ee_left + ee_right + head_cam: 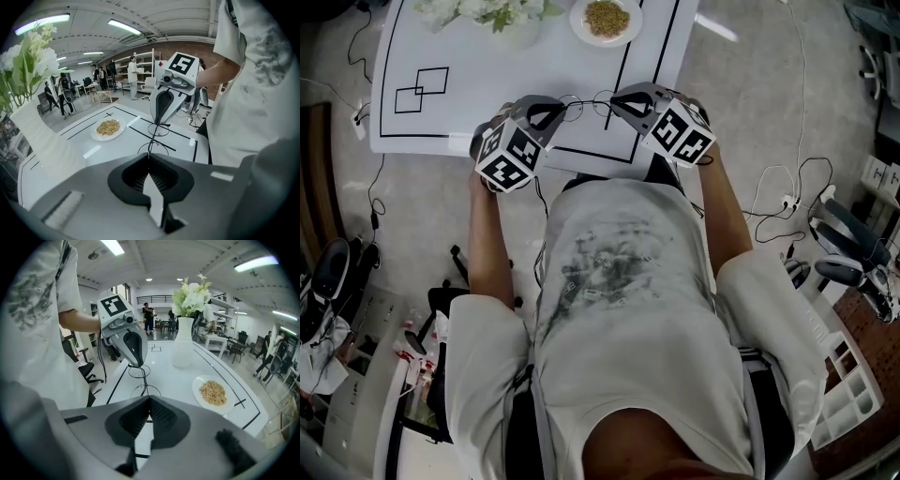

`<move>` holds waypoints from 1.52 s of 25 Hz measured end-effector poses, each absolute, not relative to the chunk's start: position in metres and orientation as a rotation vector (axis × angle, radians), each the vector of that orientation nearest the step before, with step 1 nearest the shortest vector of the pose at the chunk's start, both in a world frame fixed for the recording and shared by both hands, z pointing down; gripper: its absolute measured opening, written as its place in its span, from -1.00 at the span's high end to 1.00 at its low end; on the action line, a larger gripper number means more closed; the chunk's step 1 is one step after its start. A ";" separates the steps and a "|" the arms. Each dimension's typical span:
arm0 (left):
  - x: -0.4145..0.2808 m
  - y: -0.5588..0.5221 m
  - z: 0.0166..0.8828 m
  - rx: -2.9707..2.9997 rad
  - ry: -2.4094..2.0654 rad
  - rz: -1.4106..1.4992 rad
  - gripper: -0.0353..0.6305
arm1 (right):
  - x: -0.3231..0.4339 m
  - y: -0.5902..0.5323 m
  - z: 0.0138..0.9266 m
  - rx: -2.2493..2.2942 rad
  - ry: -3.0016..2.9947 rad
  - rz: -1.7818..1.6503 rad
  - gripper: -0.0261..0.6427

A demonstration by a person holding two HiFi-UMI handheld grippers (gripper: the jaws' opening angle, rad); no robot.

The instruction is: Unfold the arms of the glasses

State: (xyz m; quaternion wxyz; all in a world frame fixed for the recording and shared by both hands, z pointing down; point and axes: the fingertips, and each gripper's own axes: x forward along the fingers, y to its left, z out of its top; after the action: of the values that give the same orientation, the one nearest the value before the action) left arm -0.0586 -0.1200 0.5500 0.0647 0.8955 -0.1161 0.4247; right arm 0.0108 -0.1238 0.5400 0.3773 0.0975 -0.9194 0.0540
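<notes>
Thin black wire glasses (586, 101) hang between my two grippers, just above the near edge of the white table (487, 112). My left gripper (558, 111) is shut on the glasses' wire at their left end. From the right, my right gripper (617, 100) is shut on the other end. In the left gripper view the round rims (160, 129) stretch from the closed jaw tips (149, 157) to the right gripper (160, 123) facing me. The right gripper view mirrors this: rims (146, 390) run from my jaw tips (149, 397) to the left gripper (139, 364).
A white plate of grain (606, 20) and a white vase of flowers (502, 17) stand at the table's far side. Black lines and squares (420, 89) mark the tabletop. The person's torso is close behind the grippers. Cables lie on the floor; other people stand far off.
</notes>
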 end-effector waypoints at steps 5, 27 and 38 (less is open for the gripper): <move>-0.059 -0.119 0.541 2.714 -0.367 1.231 0.87 | 0.012 -0.121 0.533 0.279 -2.384 0.184 0.87; -0.064 -0.134 0.504 2.760 -0.470 1.003 0.86 | 0.007 -0.127 0.510 0.384 -2.494 0.269 0.87; -0.074 -0.140 0.486 2.751 -0.575 0.852 0.87 | 0.007 -0.131 0.495 0.474 -2.558 0.312 0.88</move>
State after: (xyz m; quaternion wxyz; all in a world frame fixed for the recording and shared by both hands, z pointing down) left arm -0.0745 -0.1403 0.4862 0.1021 0.9319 -0.1949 0.2884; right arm 0.0071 -0.1313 0.4948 0.2577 0.1746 -0.9433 0.1150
